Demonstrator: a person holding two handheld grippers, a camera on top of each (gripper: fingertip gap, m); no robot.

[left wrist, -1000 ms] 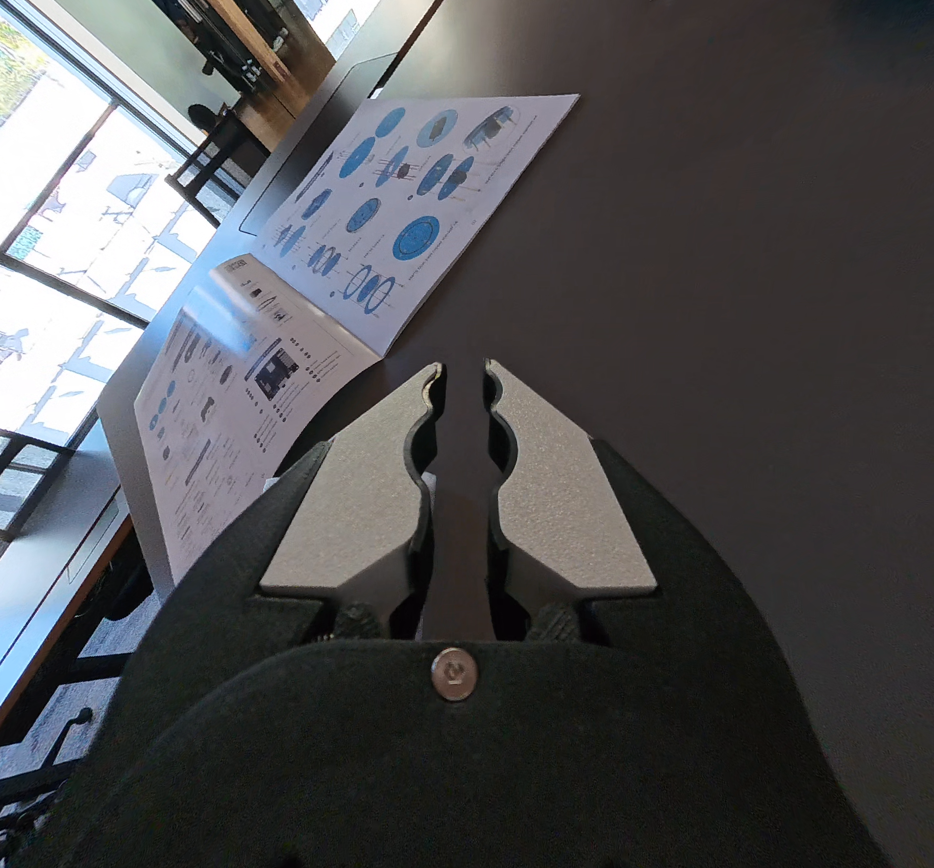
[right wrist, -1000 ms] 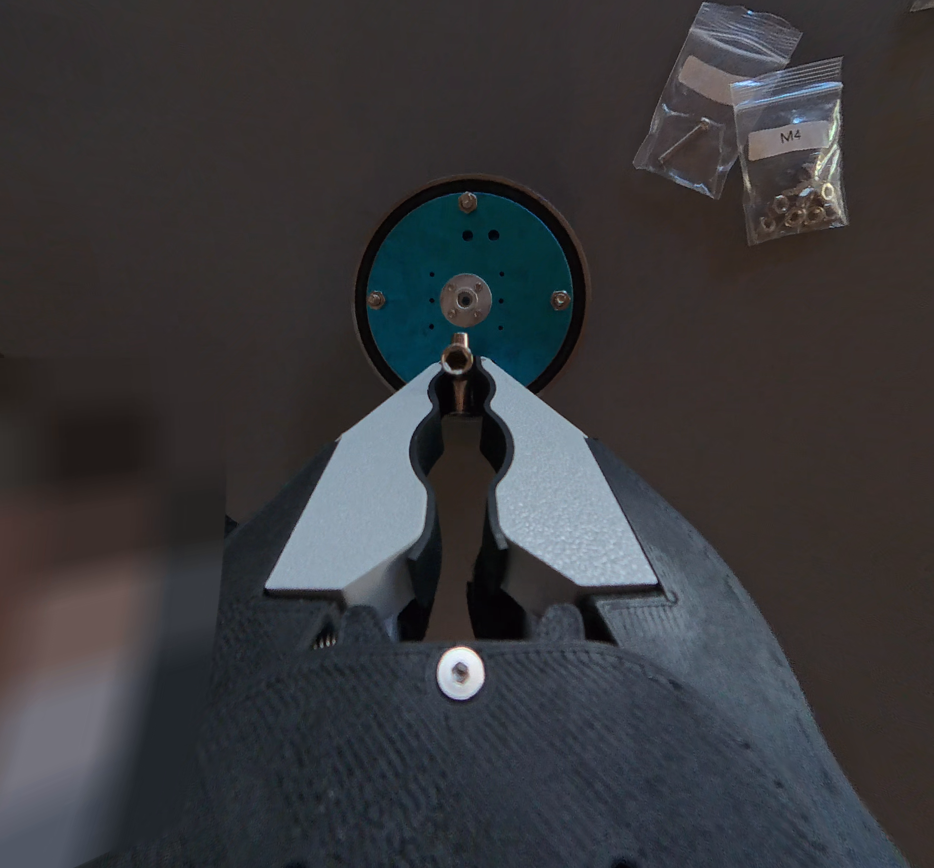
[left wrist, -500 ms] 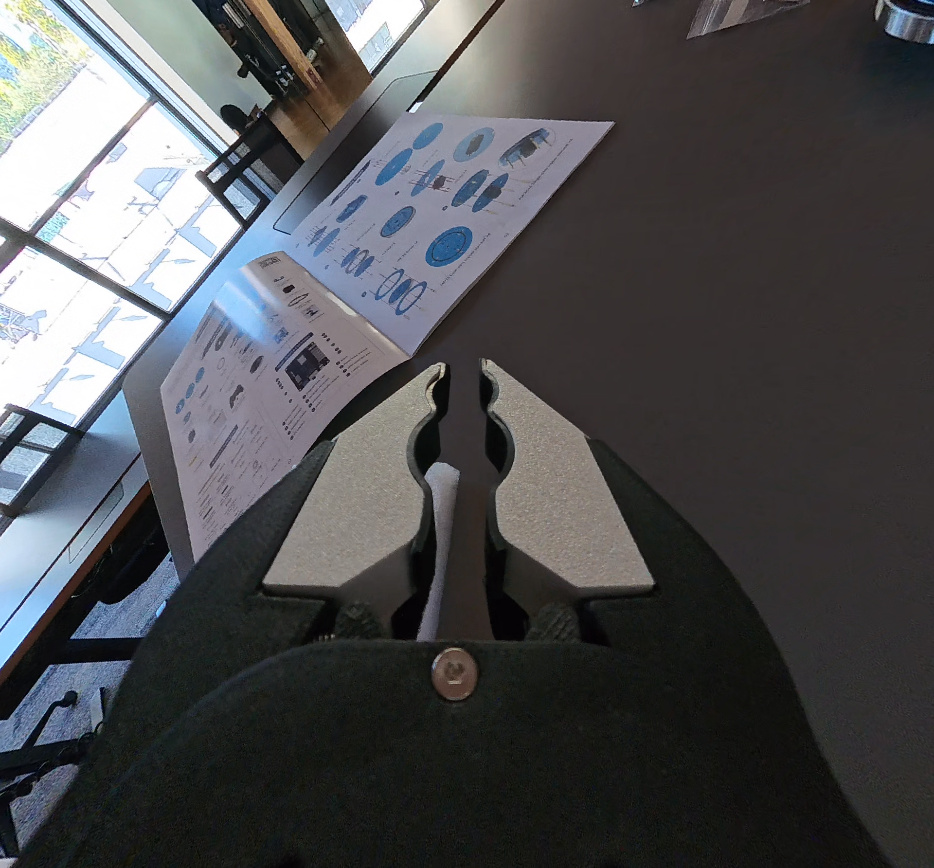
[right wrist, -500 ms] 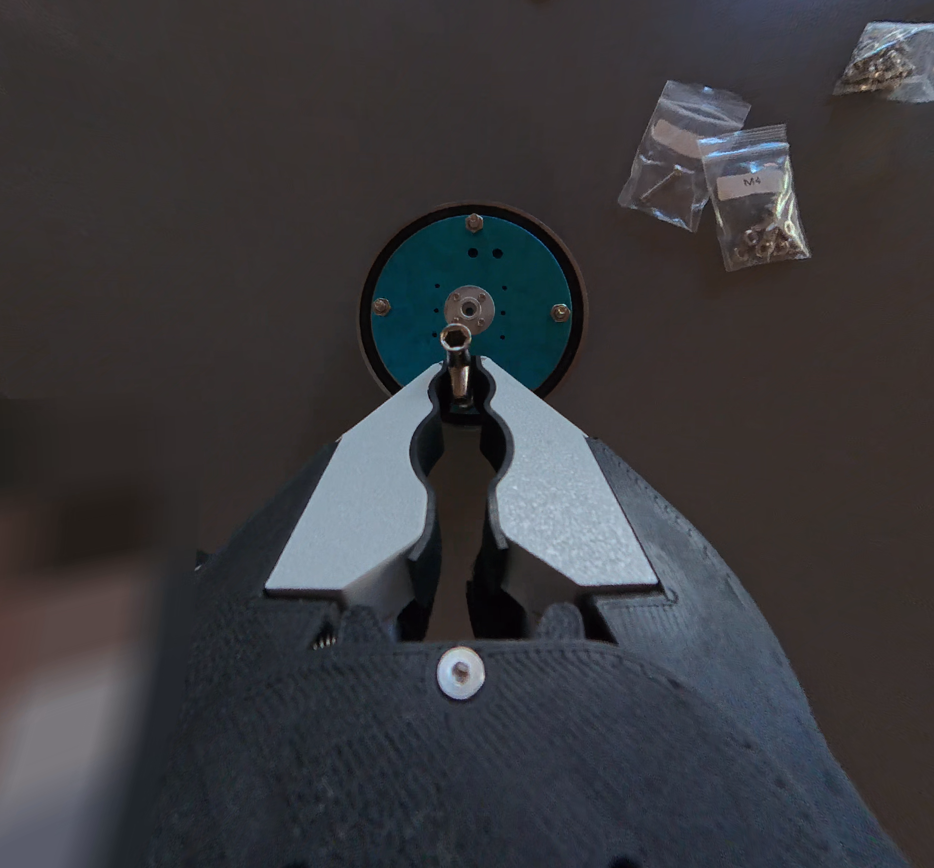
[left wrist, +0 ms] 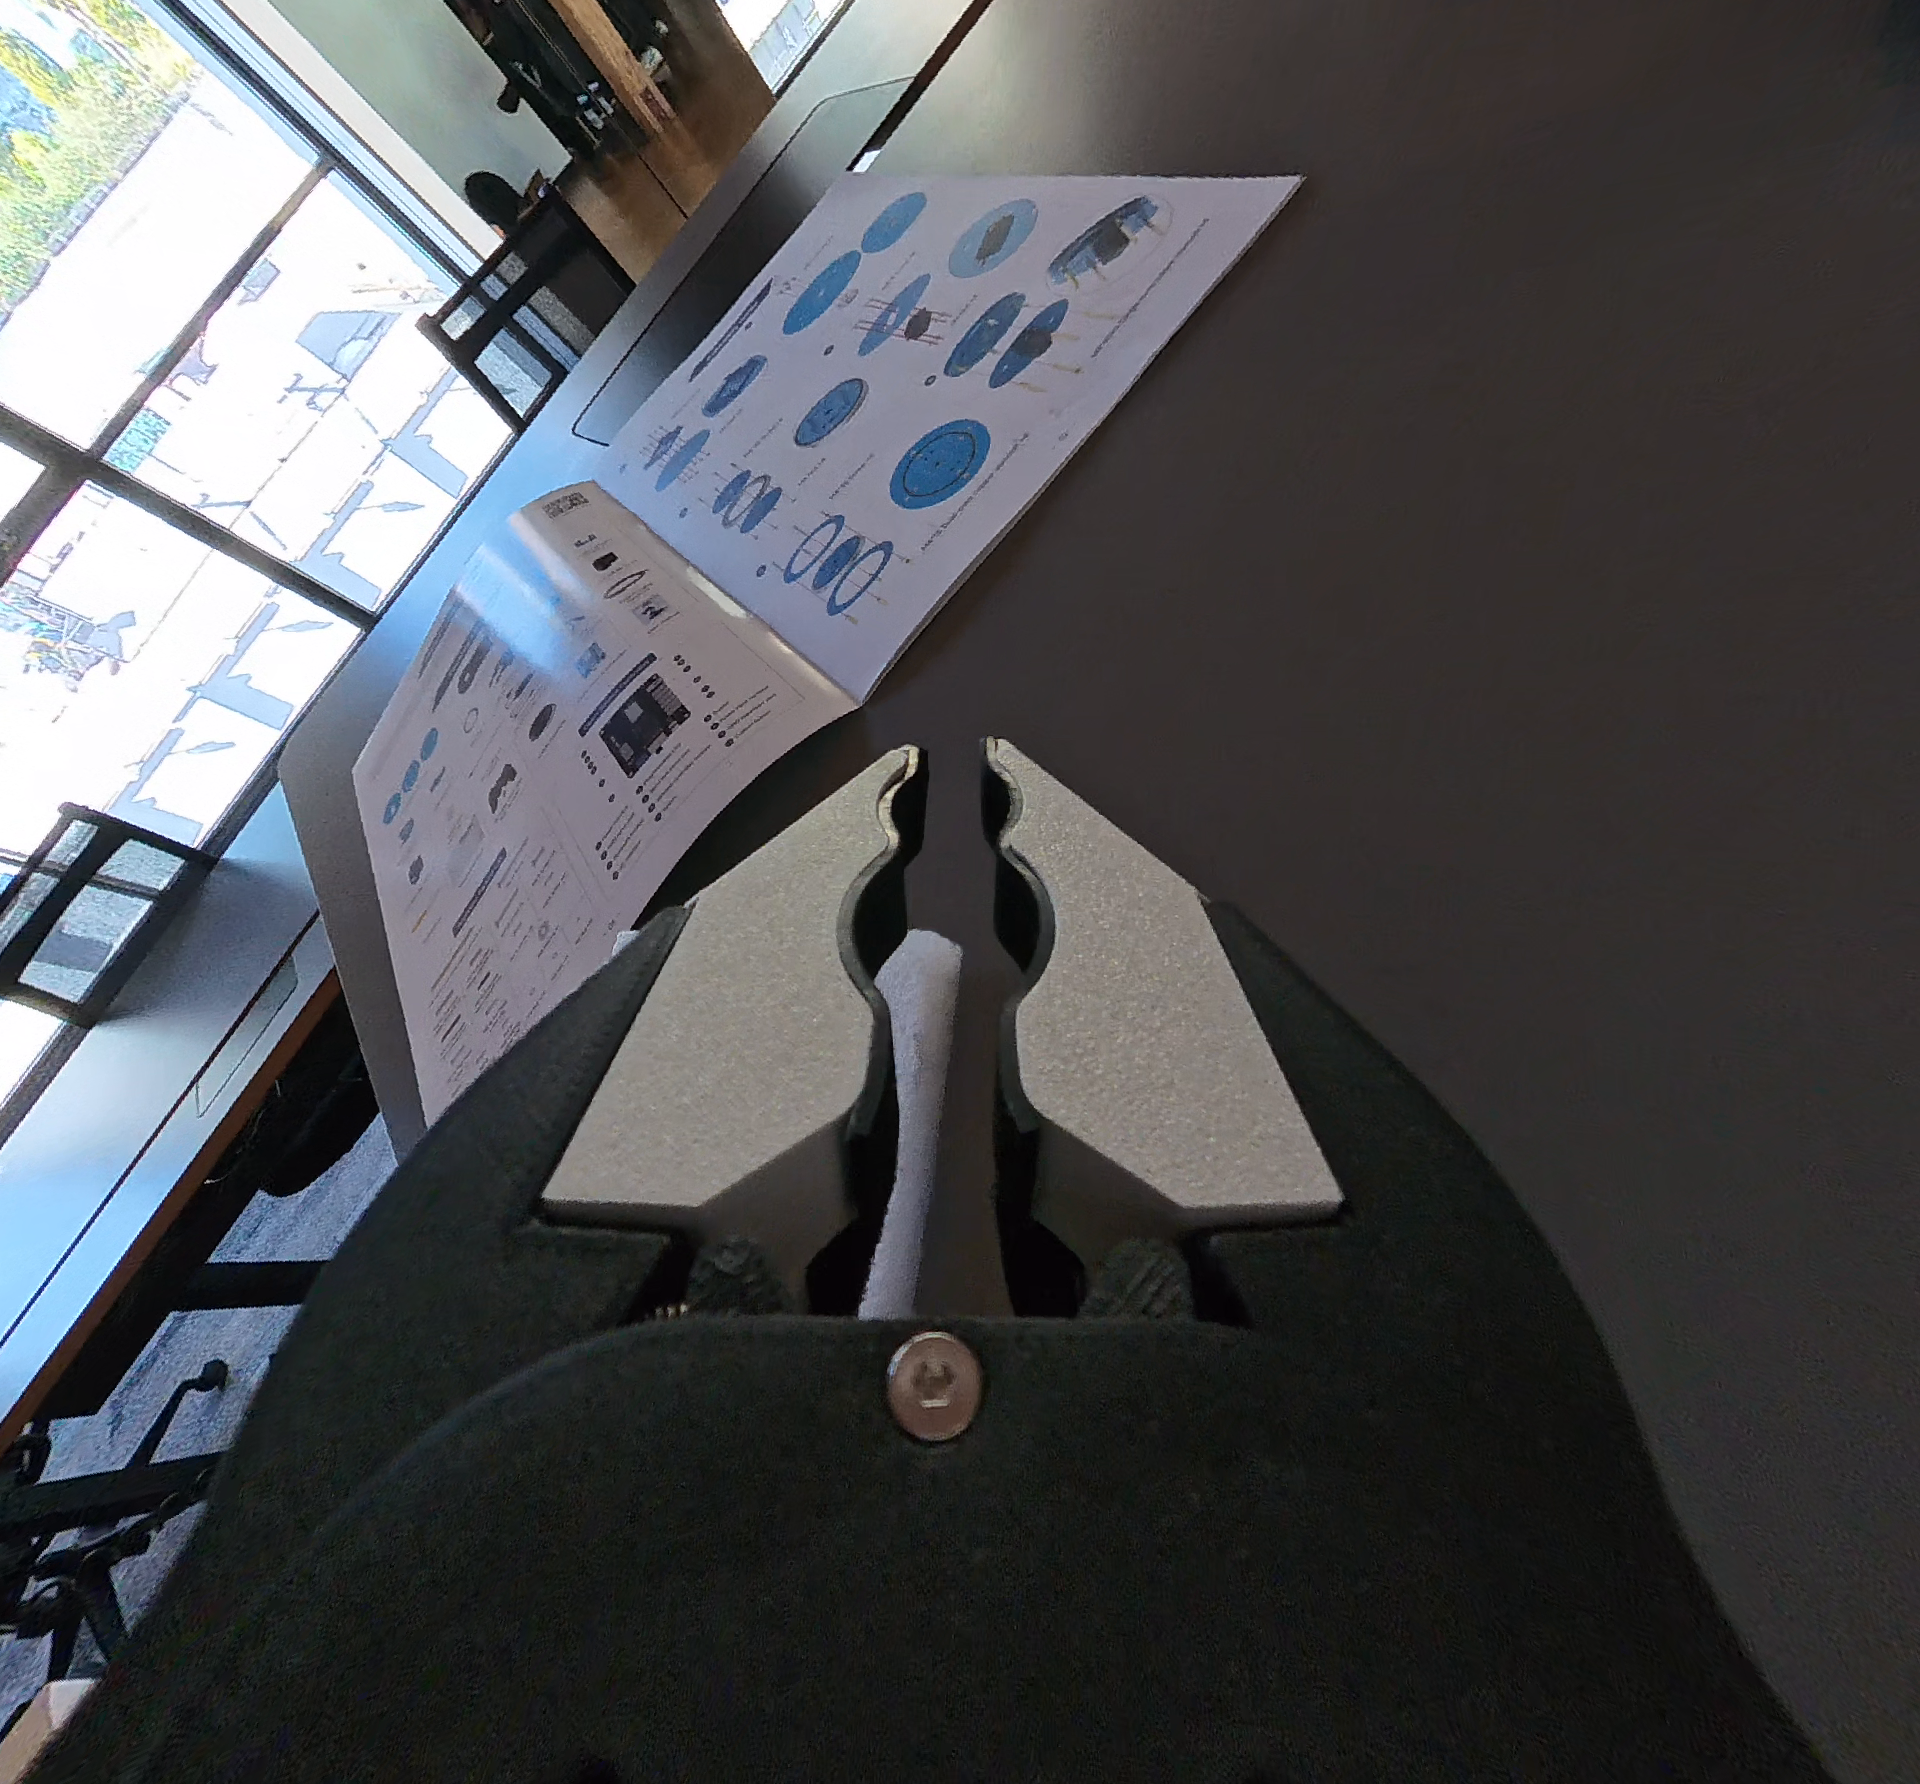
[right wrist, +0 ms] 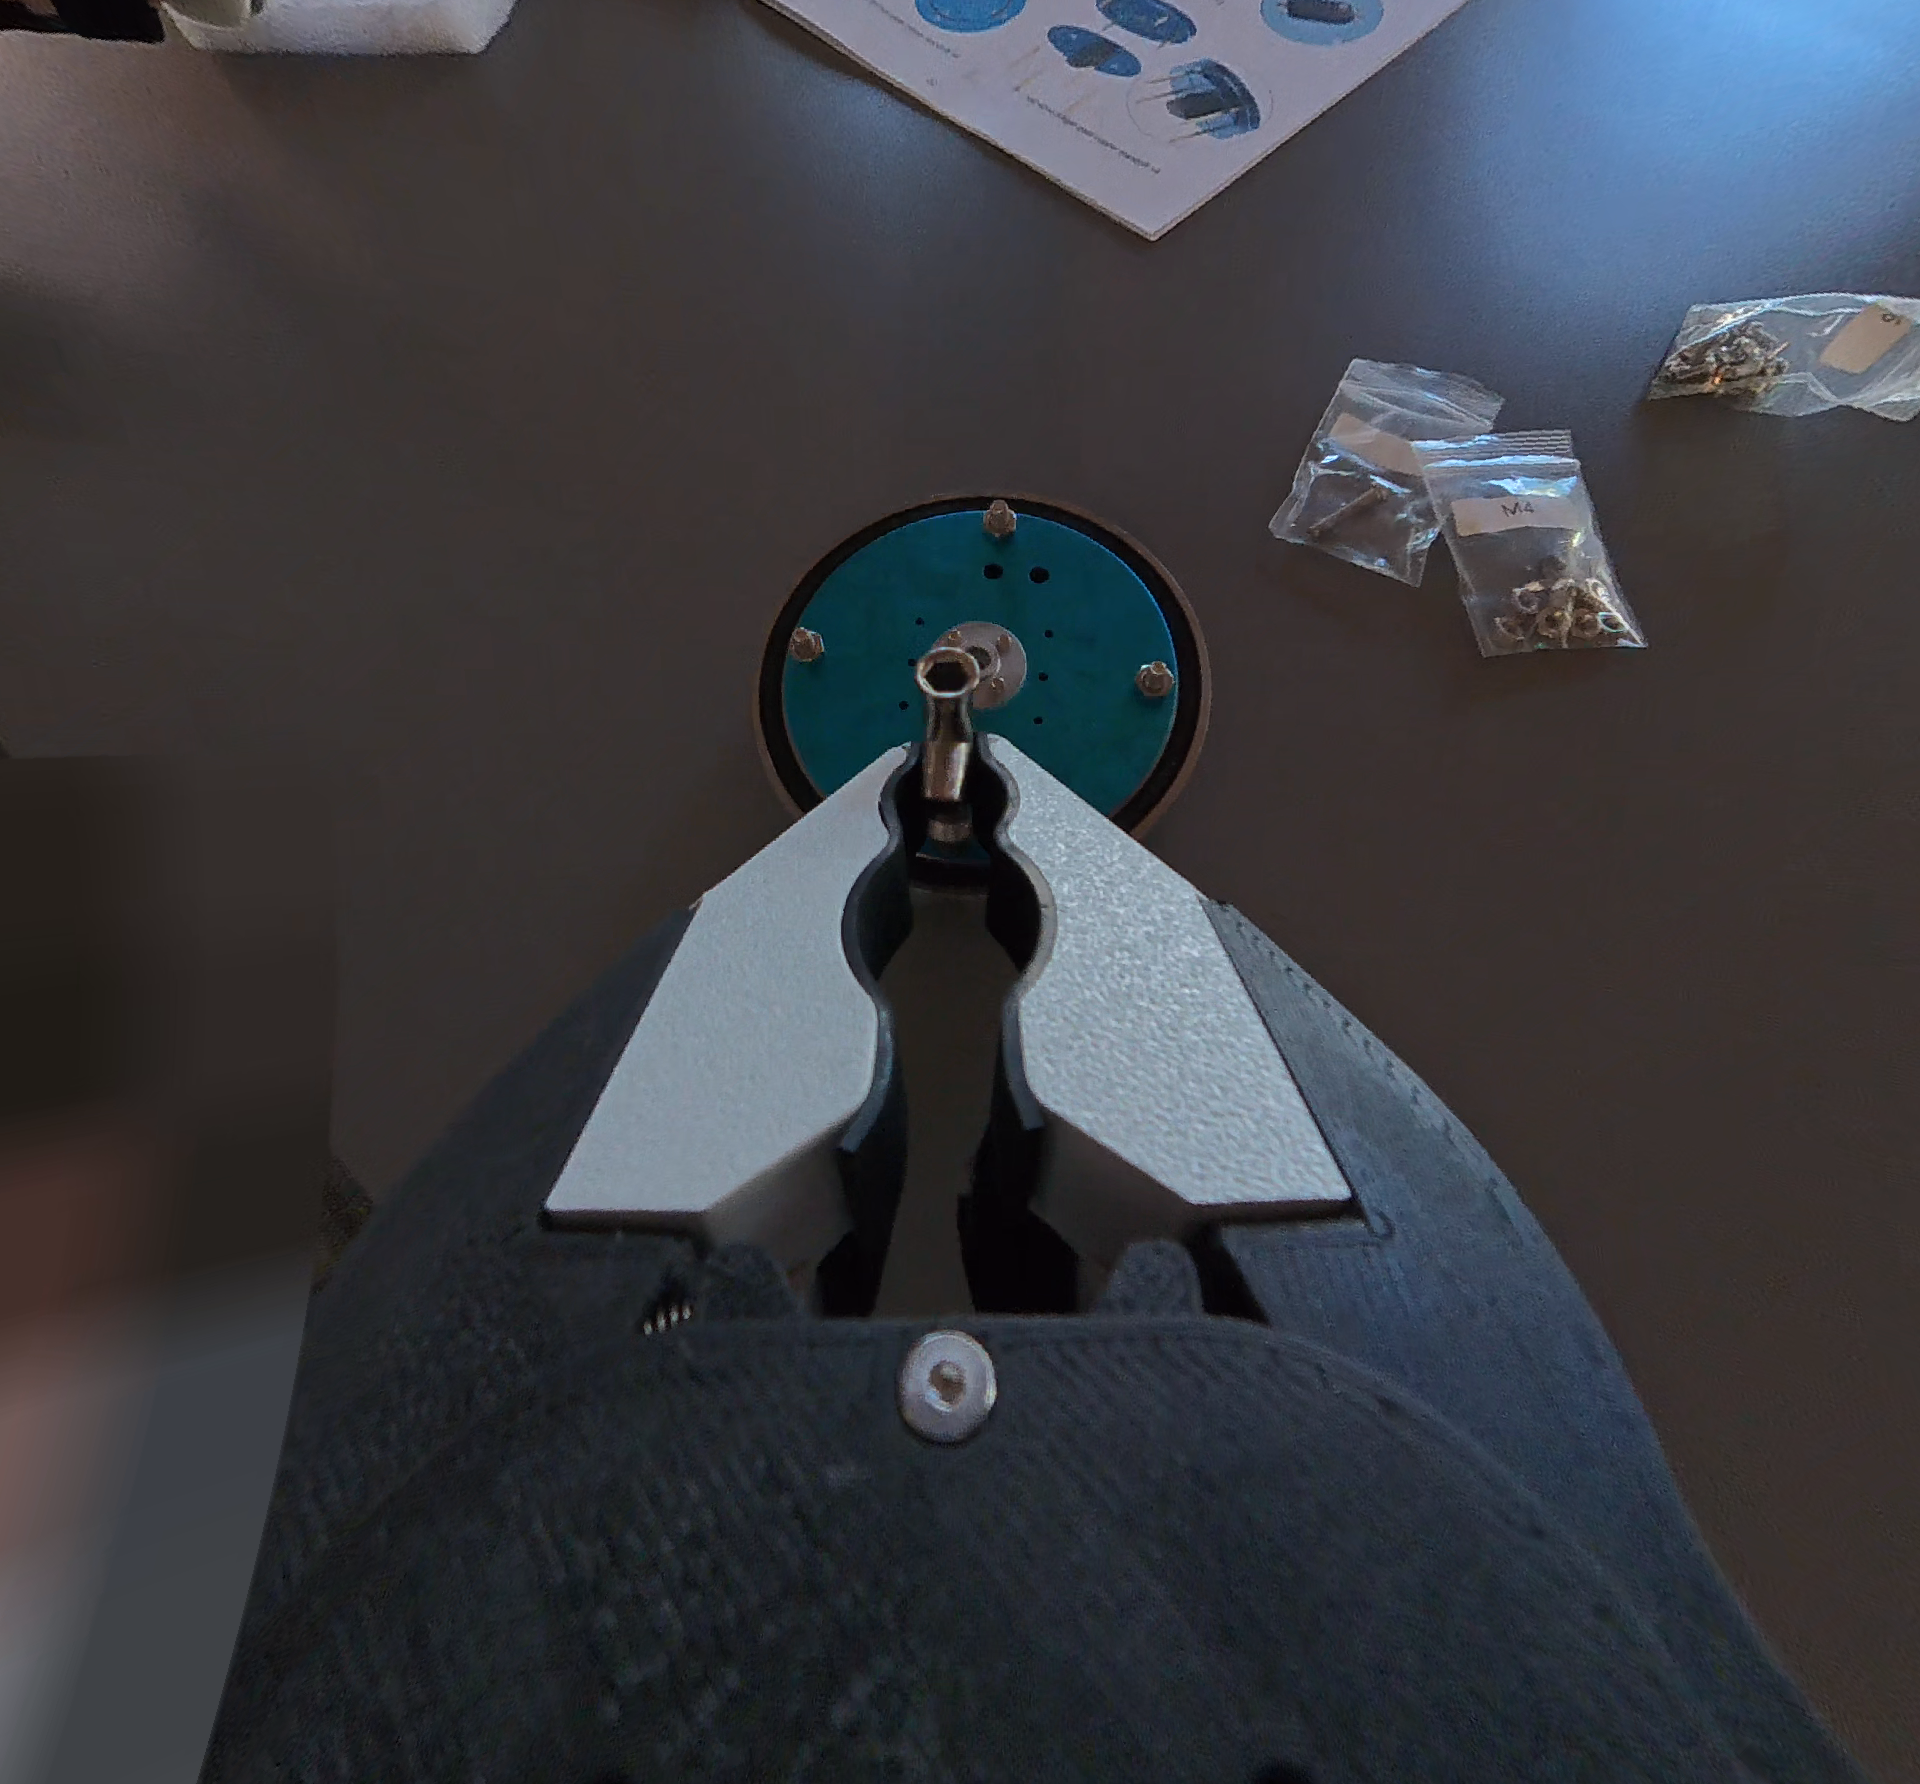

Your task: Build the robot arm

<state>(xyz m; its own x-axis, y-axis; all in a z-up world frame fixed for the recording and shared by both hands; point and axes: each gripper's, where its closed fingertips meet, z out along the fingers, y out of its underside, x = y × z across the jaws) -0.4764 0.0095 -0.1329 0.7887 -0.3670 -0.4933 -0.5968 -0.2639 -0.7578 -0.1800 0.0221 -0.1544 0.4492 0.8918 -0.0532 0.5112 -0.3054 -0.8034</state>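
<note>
The right tool (right wrist: 951,758), pinching a socket driver (right wrist: 948,726), is rising off the blue disc (right wrist: 982,659); the left tool (left wrist: 951,763), narrowly spread, is empty.

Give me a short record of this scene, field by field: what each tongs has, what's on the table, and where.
Surface: dark table
Right tongs: shut on a metal socket tool, held over the disc
Disc: blue round disc with hex nuts near its rim, flat on the table
Left tongs: narrow gap between the tips, nothing gripped; white foam piece seen beneath them
Booklet: open instruction booklet, beyond the disc
Bags: three clear hardware bags, right of the disc
</note>
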